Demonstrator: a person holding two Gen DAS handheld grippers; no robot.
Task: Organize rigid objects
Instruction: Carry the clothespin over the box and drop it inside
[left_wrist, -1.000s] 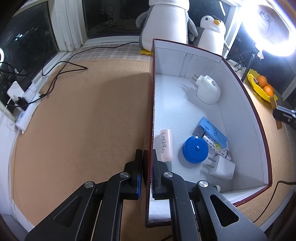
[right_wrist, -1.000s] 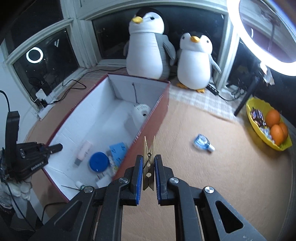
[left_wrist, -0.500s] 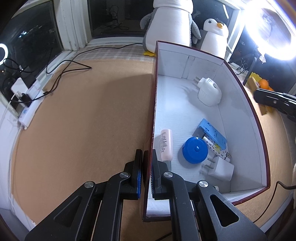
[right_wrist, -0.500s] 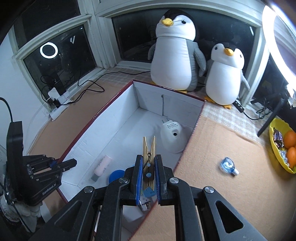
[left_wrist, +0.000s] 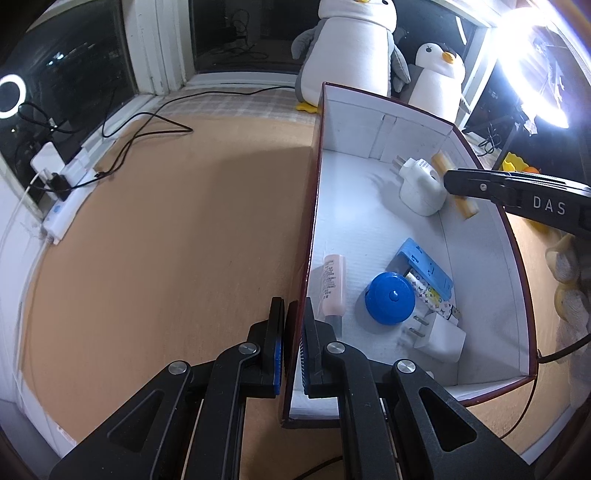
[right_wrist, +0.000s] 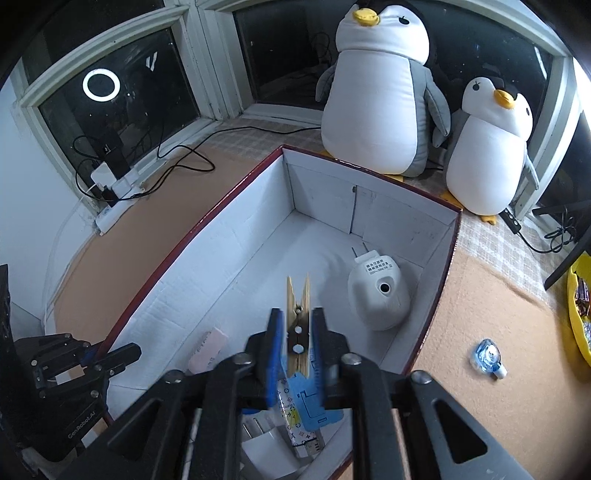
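On the left, the left hand-held gripper (left_wrist: 293, 345) is clamped on the near left wall of the dark-red cardboard box with a white lining (left_wrist: 519, 258), which sits on the tan cork-topped desk (left_wrist: 166, 240). Inside the box lie a pink tube (left_wrist: 332, 282), a round blue lid (left_wrist: 389, 298), a light-blue flat plastic piece (left_wrist: 424, 267), a white plug-in charger (left_wrist: 439, 338) and a rounded white plug adapter (right_wrist: 378, 299). Over the box interior, the right hand-held gripper (right_wrist: 299, 332) has its jaws opening, the wooden clothespin (right_wrist: 298, 317) between them with gaps at both pads. Right of the box, a small clear-blue plastic item (right_wrist: 487, 357) lies on the desk.
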